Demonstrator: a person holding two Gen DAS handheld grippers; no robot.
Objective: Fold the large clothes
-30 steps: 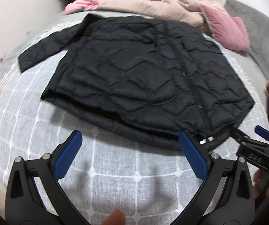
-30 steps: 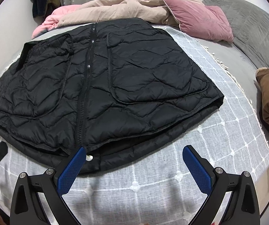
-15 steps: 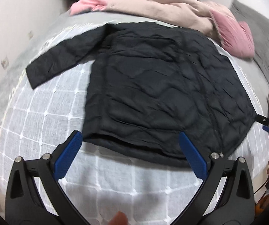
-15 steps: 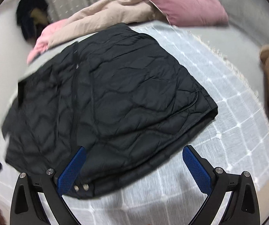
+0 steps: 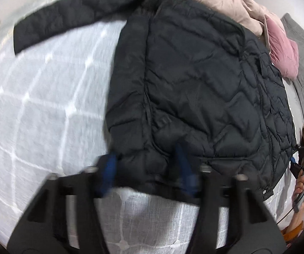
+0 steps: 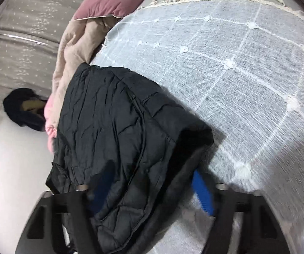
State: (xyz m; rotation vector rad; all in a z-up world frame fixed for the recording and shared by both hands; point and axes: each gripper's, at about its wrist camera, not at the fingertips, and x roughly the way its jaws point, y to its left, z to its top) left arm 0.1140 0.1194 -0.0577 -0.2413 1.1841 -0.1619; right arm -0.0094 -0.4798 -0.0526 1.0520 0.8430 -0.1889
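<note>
Now both your jaws have just been closing on the hem of the black quilted jacket (image 5: 194, 84): left gripper (image 5: 147, 173) at its bottom corner, right gripper (image 6: 152, 190) at the opposite one. Seat each pinch through every layer before lifting off the bed (image 6: 236, 63).

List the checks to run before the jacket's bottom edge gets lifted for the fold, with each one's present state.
1. Left gripper astride the black jacket hem, jaws just closing: ok.
2. Right gripper astride the jacket's corner, jaws just closing: ok.
3. Pads firmly clamped on fabric: cannot tell, blurred.
4. Left sleeve folded in: not ok, spread out.
5. Bedspread not pinched too: cannot tell.
</note>
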